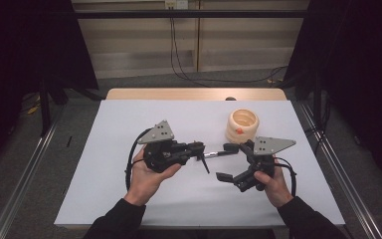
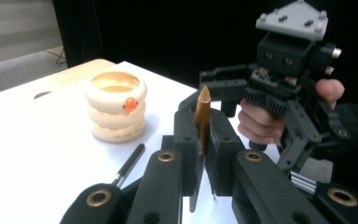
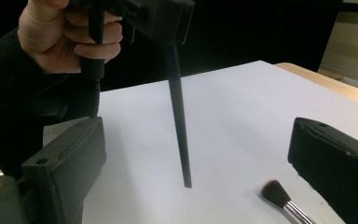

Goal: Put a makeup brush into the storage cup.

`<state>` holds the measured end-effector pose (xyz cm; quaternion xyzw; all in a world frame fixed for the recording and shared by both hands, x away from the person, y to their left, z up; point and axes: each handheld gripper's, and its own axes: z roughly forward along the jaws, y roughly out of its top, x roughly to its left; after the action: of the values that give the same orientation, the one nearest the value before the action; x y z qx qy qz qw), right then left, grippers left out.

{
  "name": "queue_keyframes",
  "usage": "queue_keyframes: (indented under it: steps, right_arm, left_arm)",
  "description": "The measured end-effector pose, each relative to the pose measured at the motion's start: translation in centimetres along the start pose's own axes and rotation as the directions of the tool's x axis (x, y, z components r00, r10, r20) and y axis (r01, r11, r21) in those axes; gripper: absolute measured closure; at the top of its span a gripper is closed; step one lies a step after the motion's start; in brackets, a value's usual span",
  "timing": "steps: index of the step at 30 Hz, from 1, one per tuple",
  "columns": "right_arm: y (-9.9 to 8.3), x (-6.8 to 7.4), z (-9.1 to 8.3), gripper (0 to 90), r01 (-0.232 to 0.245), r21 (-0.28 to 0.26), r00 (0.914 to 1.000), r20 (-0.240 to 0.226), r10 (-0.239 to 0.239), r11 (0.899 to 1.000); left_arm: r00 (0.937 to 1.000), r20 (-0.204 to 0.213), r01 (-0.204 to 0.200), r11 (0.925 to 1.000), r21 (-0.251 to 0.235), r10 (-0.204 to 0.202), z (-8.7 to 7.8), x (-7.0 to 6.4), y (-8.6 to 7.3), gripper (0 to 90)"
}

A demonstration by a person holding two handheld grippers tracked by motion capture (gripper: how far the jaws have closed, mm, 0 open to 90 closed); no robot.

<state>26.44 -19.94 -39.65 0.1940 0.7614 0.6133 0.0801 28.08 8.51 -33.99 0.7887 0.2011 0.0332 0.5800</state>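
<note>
A makeup brush (image 1: 218, 154) lies on the table (image 1: 129, 194) before the ringed holder (image 1: 242, 125).

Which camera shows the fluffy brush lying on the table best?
The right gripper view: the makeup brush with dark bristles and a silver collar lies close there, its bristles clear. In the left gripper view its black handle shows, and in the high view it looks tiny and thin.

Both forearms are covered by black sleeves (image 1: 117, 219). Each black gripper, left gripper (image 1: 199, 149) and right gripper (image 1: 228, 162), is topped by a grey three-cornered plate (image 1: 157, 132) studded with dark screws, and a black cable (image 1: 129, 162) is looped behind each.
</note>
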Motion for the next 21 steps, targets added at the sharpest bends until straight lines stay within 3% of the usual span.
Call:
queue_keyframes:
  steps: [7,9,17,21]
  right_arm:
    - [-0.1,-0.2,0.3,7.6,-0.008,0.037,0.9998,-0.017,0.009,0.999]
    - [-0.1,-0.2,0.5,8.8,-0.009,0.049,0.9996,-0.027,0.010,0.999]
    - [-0.2,0.1,1.0,12.8,-0.007,0.089,0.9993,-0.037,0.010,0.996]
    - [-0.3,0.1,1.2,22.5,-0.011,0.099,0.9978,-0.064,0.018,0.995]
  left_arm:
    - [0.9997,0.023,-0.008,0.9993,0.037,0.007,0.5,-0.1,-0.3,84.4]
    - [1.0000,0.005,-0.002,0.9992,0.040,0.002,0.7,-0.3,-0.4,84.4]
    - [0.9997,0.019,-0.015,0.9953,0.096,0.013,1.2,-0.5,-0.6,84.4]
    - [0.9995,0.031,-0.010,0.9945,0.105,0.007,1.5,-0.6,-0.8,84.4]
